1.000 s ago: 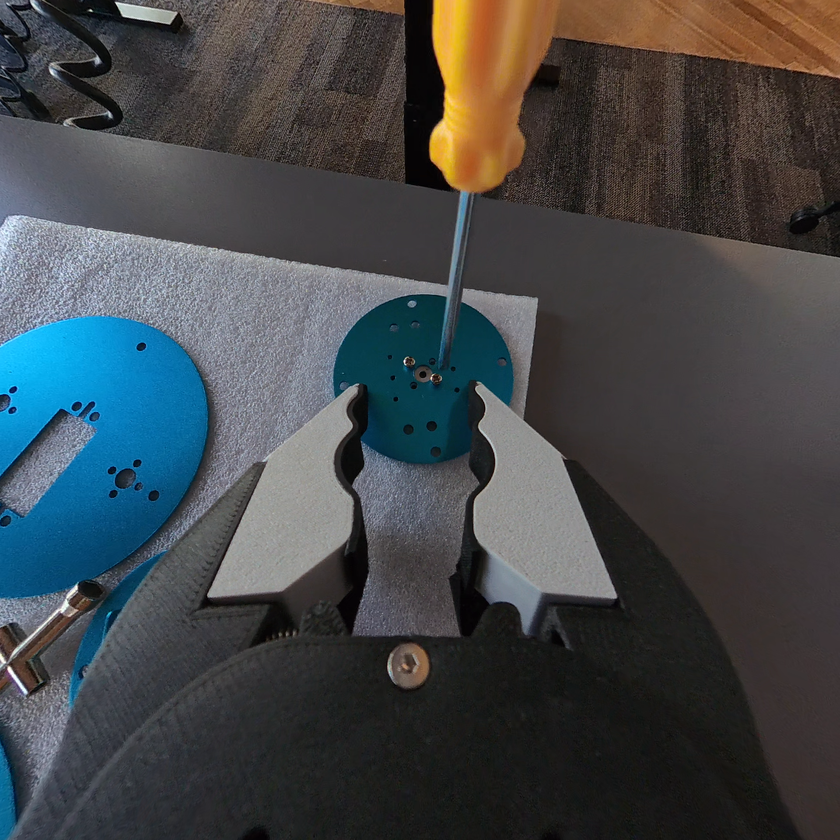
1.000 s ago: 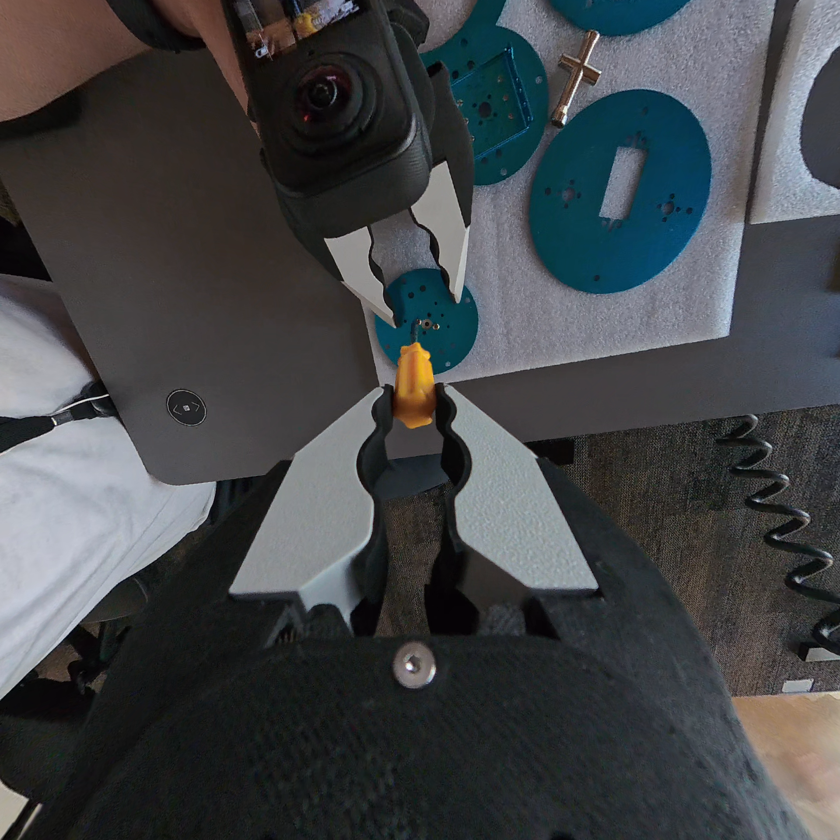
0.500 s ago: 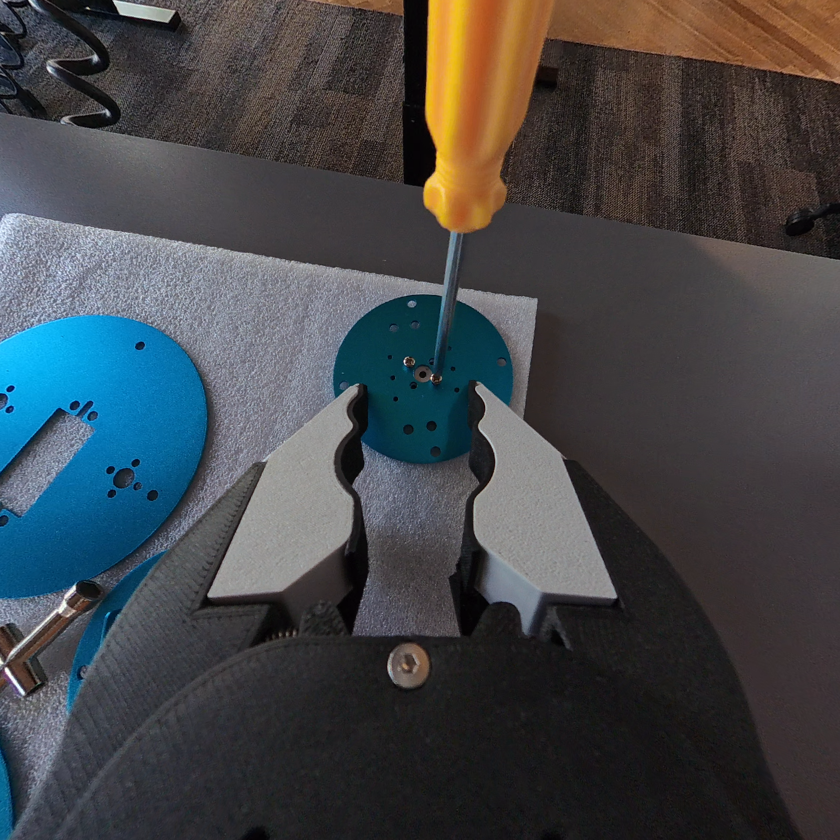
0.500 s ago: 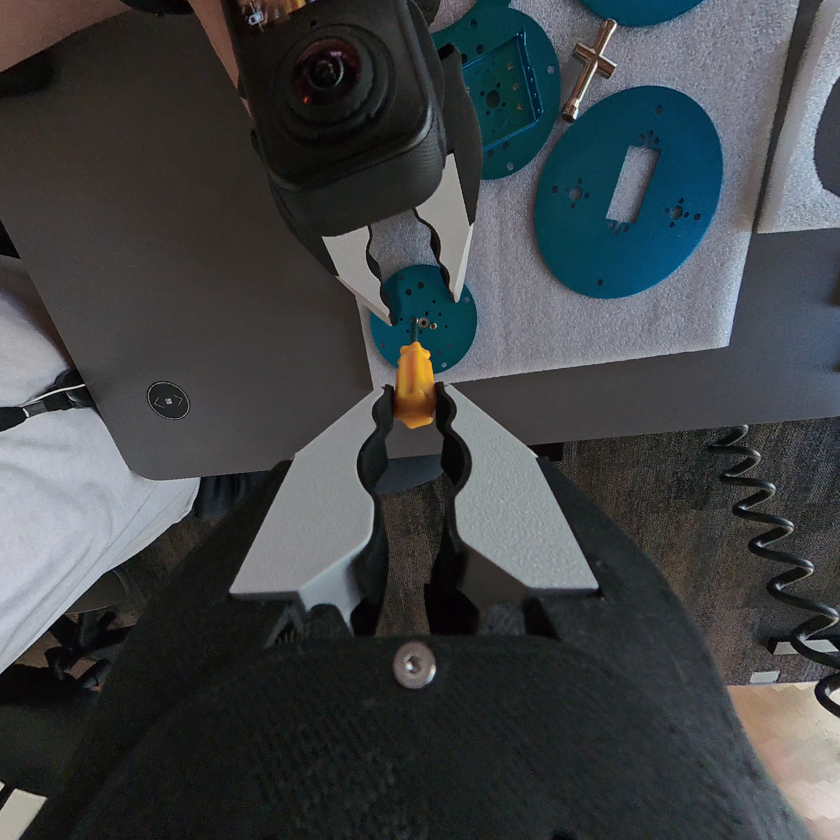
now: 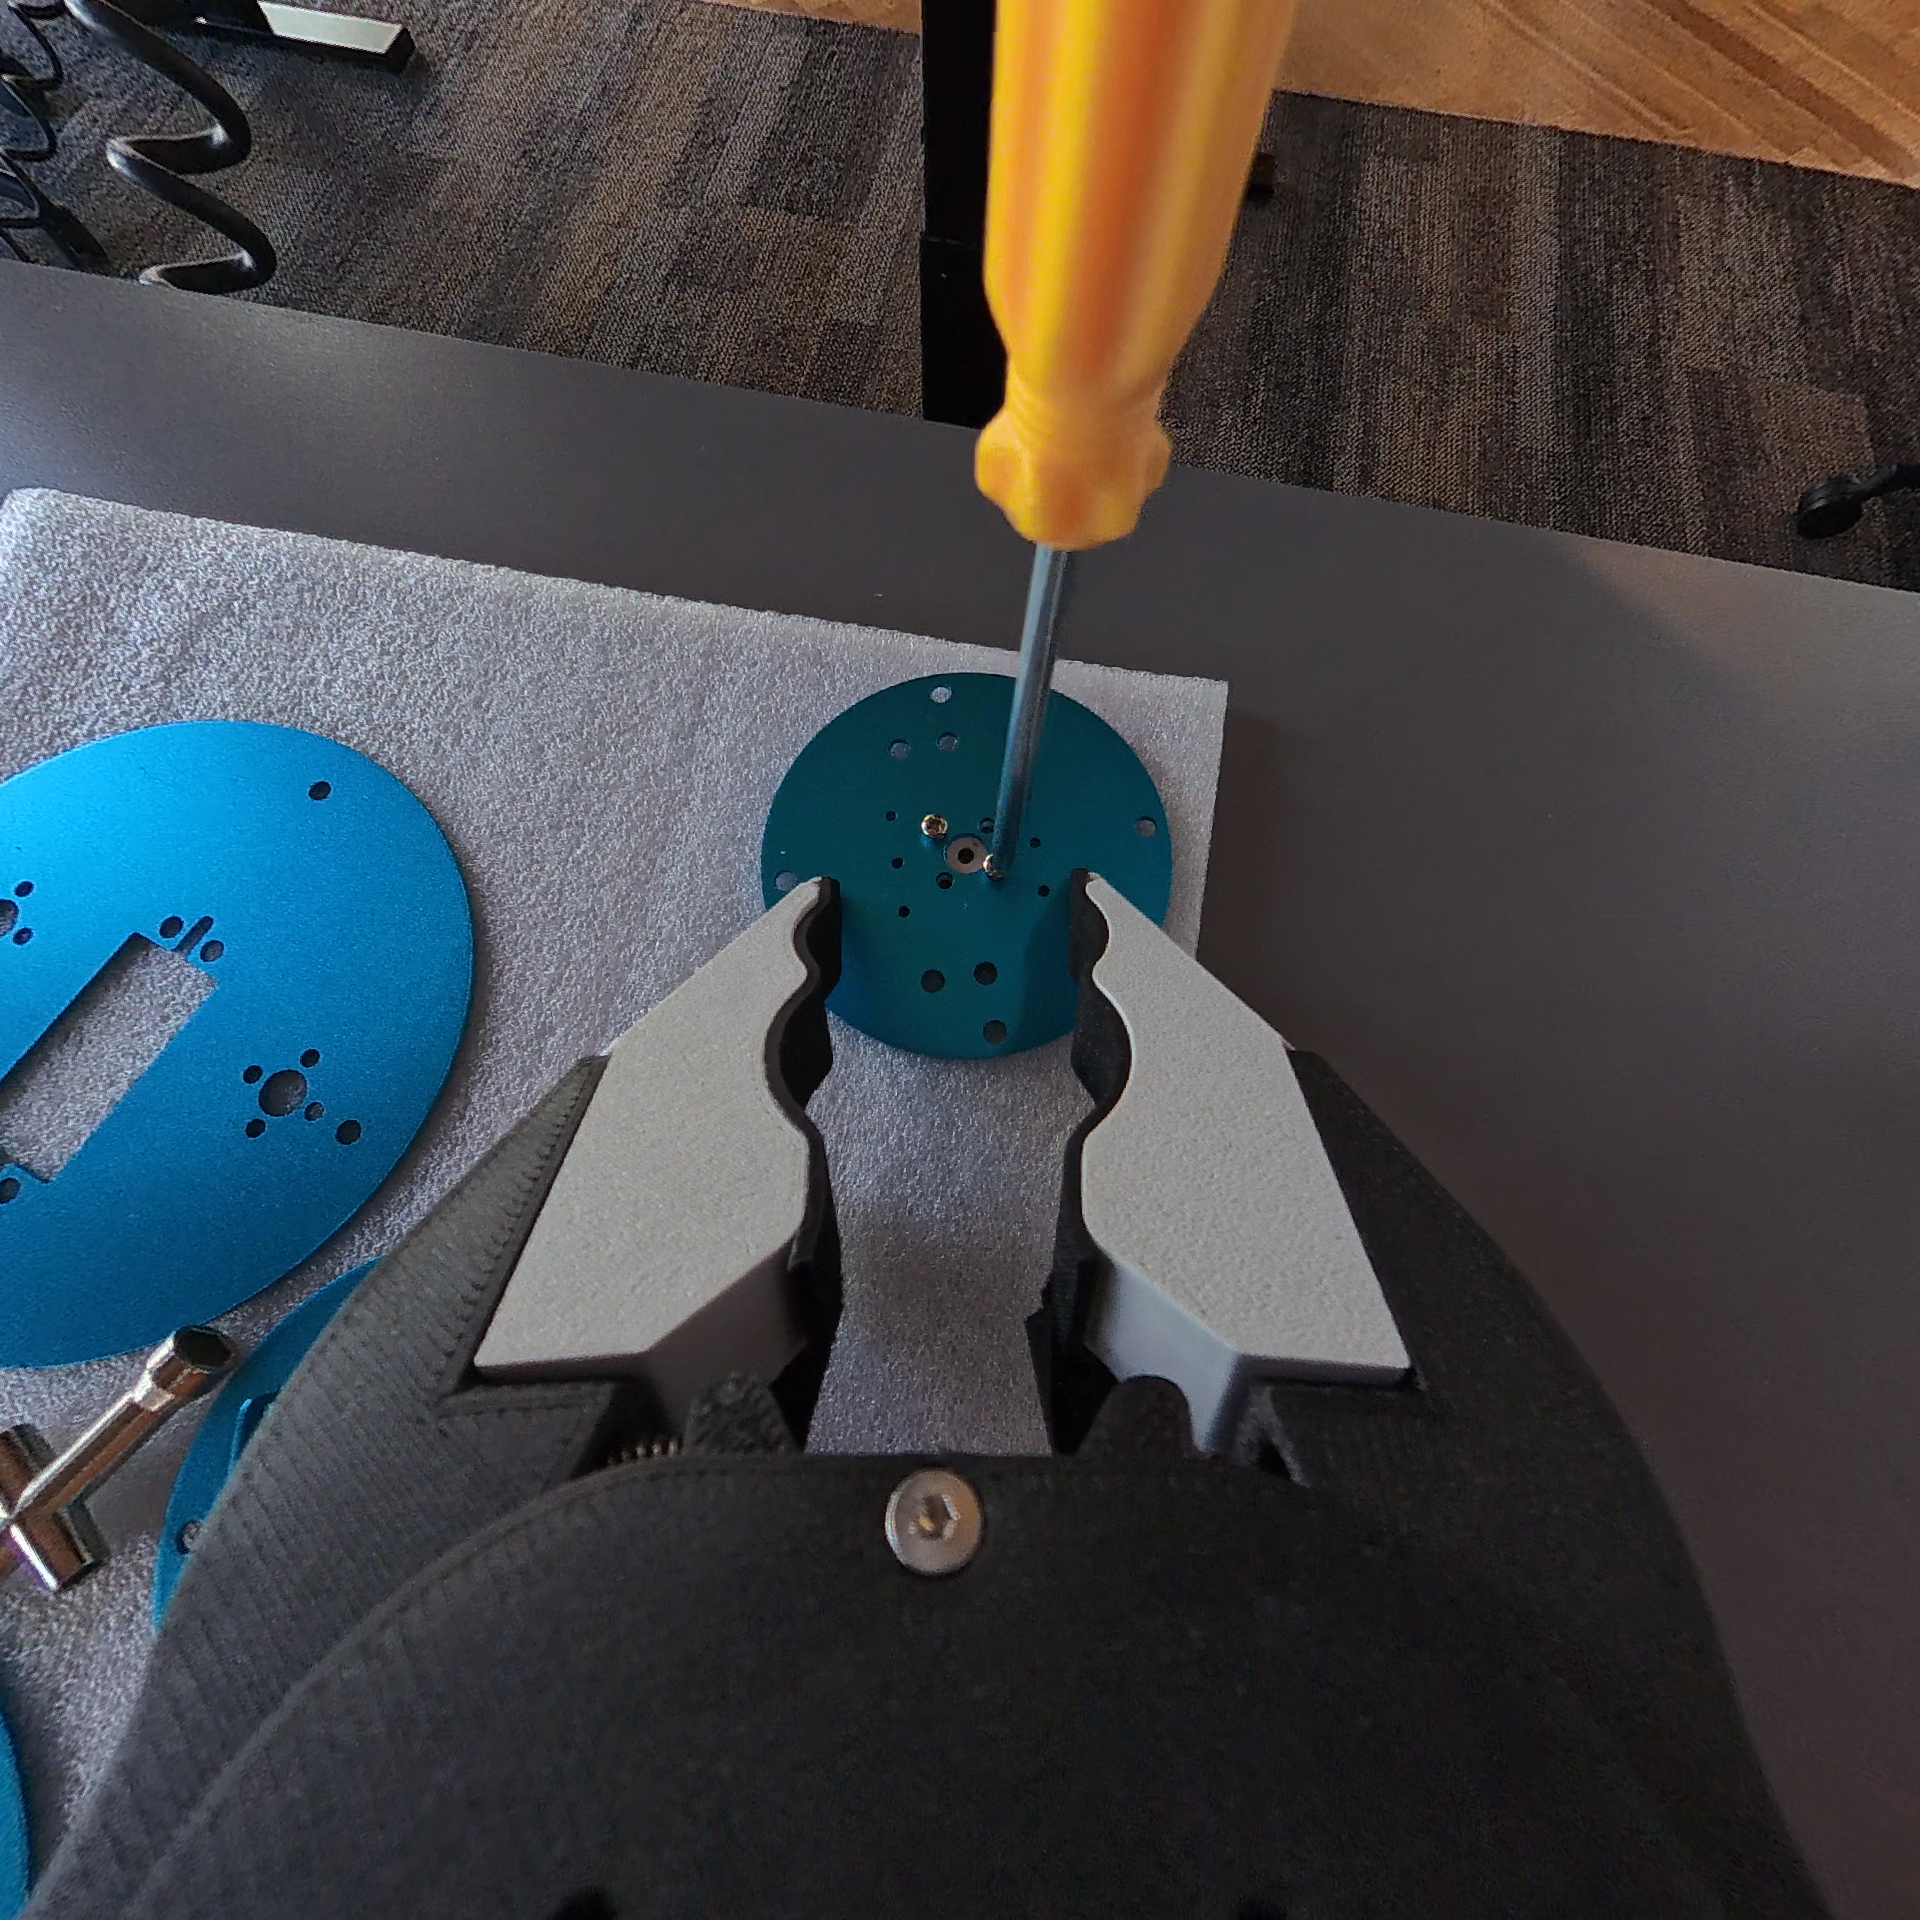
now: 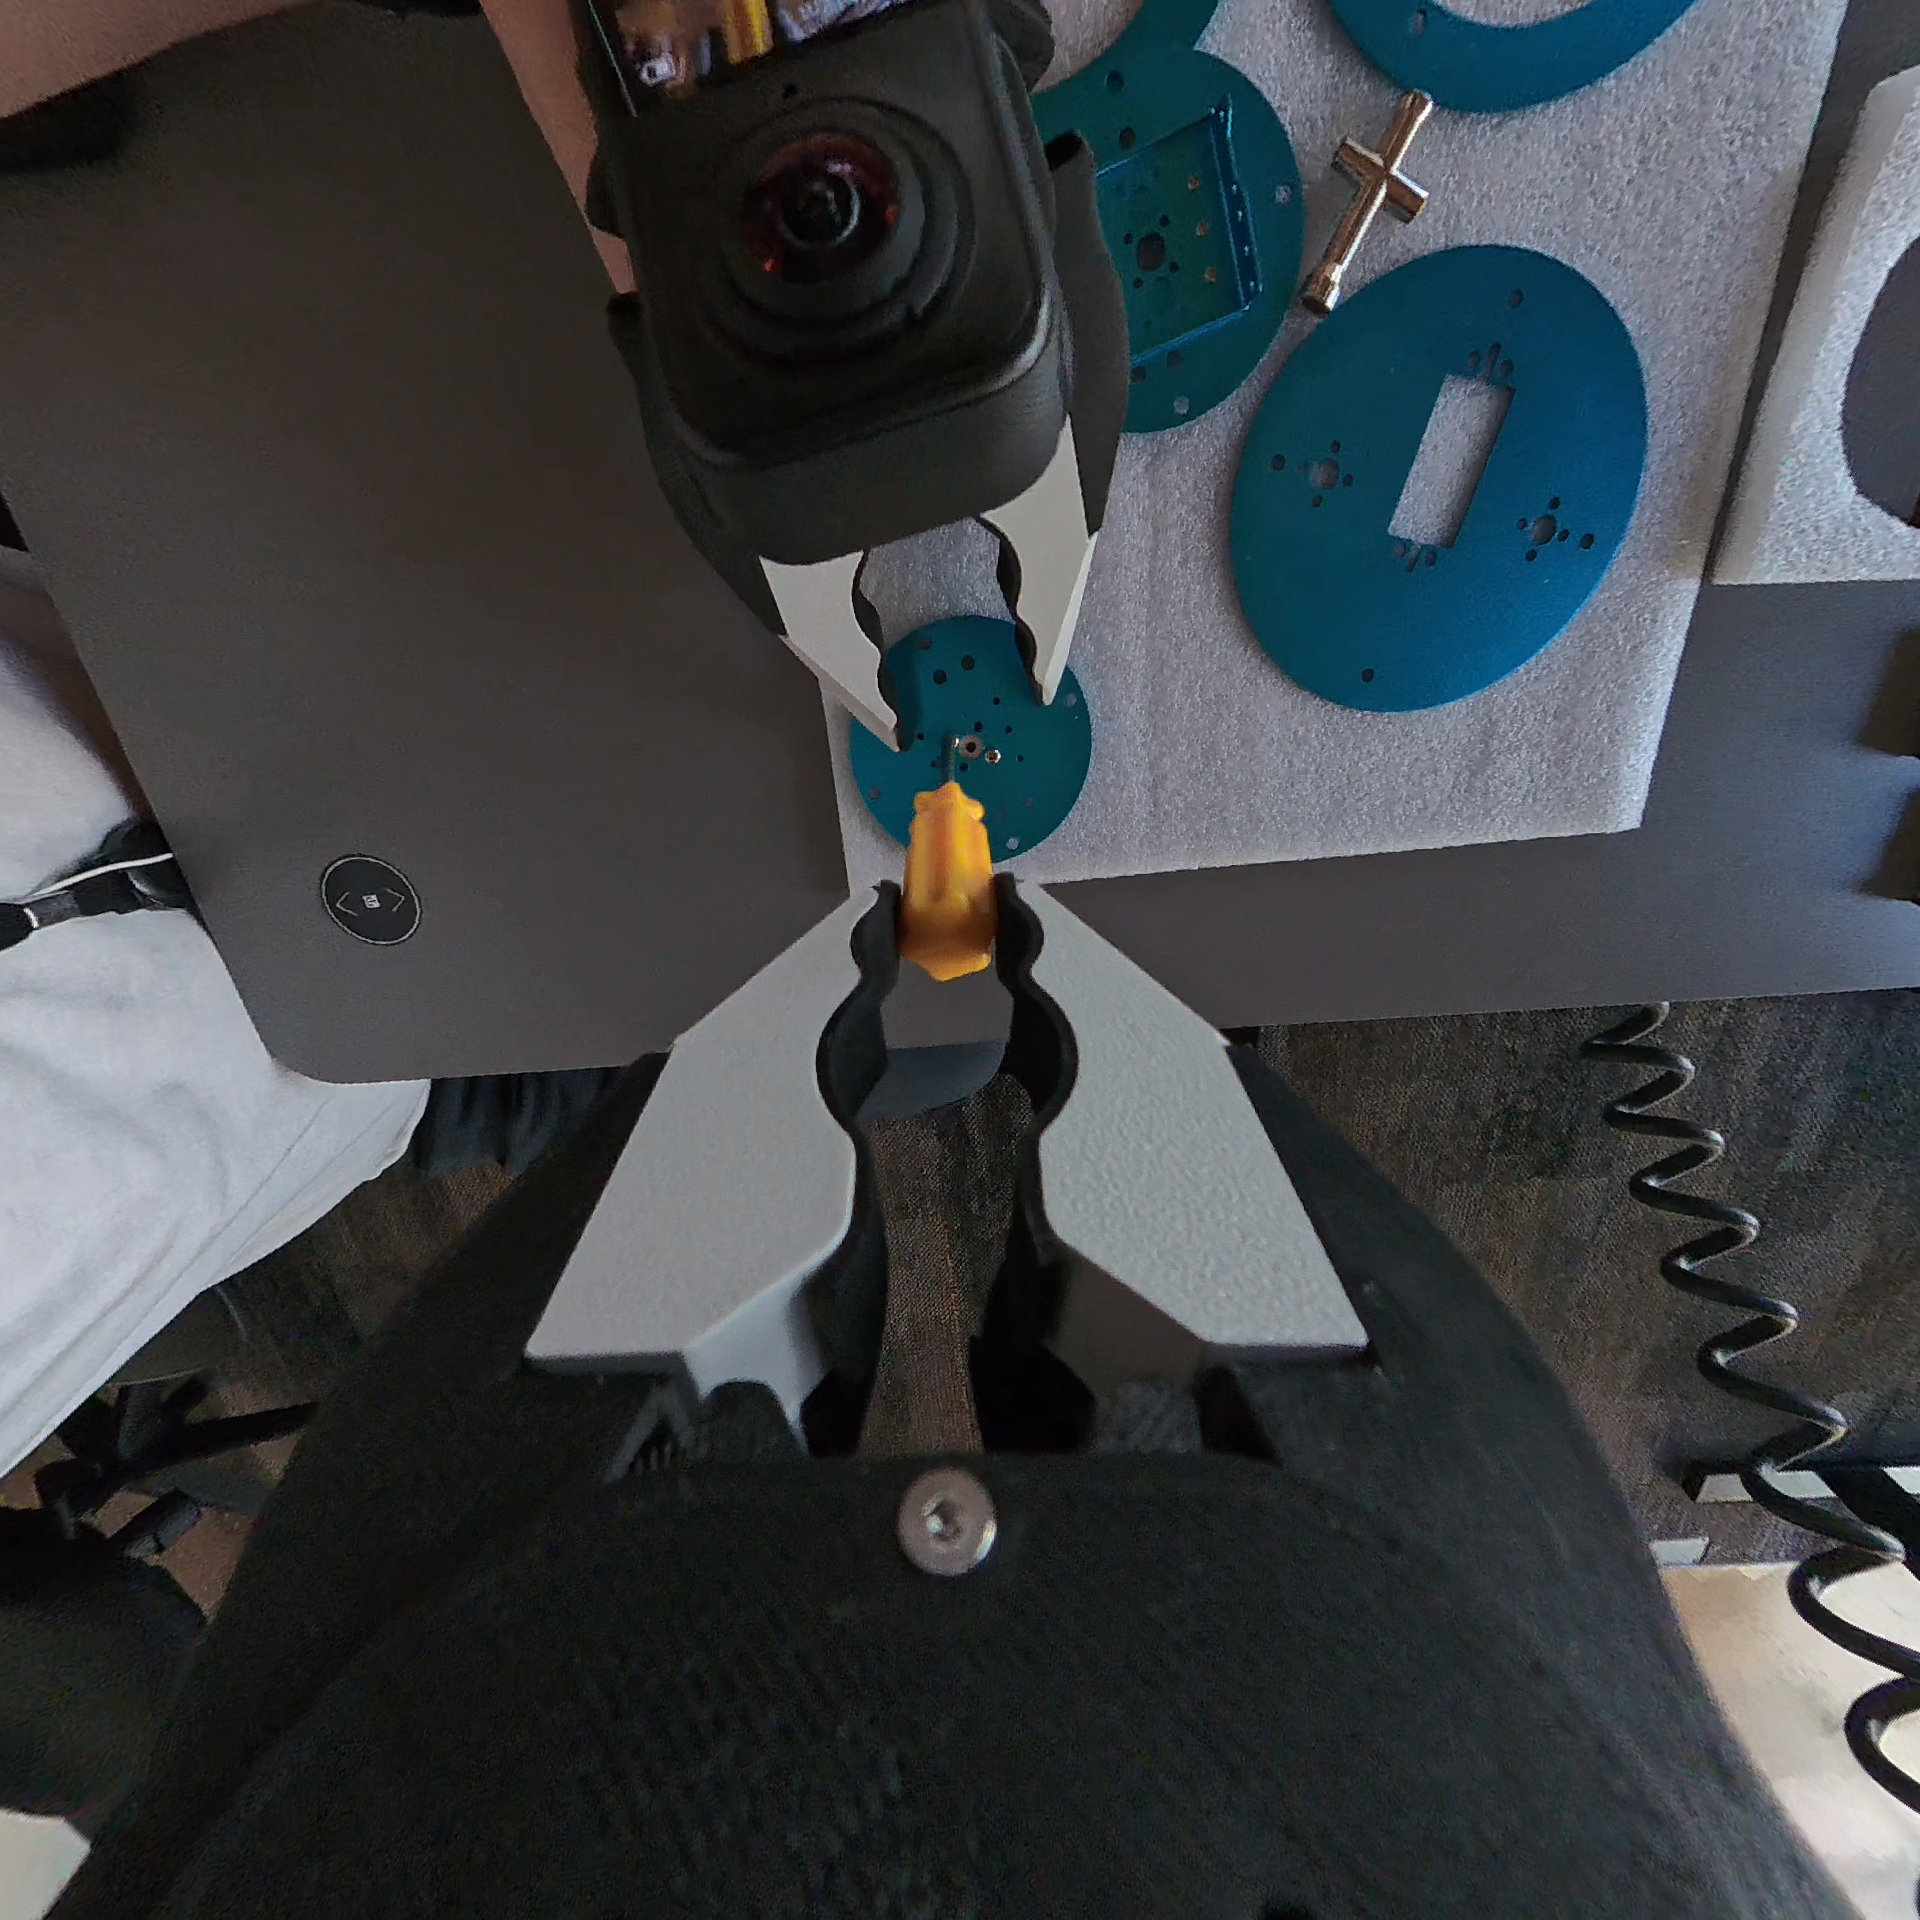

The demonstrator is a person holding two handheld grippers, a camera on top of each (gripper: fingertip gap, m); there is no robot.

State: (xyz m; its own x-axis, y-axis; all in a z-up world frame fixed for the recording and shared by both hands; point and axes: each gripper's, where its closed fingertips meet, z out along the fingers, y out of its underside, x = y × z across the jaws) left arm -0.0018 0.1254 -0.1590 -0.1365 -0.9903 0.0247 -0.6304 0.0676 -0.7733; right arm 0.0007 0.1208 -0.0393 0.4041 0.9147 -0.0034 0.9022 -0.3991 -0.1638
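Observation:
A small round blue disc with many holes lies on the white foam mat. My left gripper is open, and both fingertips rest on the near part of the disc. My right gripper is shut on the yellow handle of a screwdriver. The screwdriver stands nearly upright, with its tip on a small screw beside the disc's centre hole. A second screw sits to the left of the hole. The right wrist view also shows the disc and the left gripper.
A large oval blue plate with a rectangular slot lies left of the disc. A metal cross wrench and another blue plate lie beyond it. The grey table's edge is close by. A coiled cable hangs over the carpet. Across from one pair of fingers to the other is roughly 12 cm.
The screwdriver handle has come lower and closer to the disc, with the tip staying on the same screw. The left gripper has not moved.

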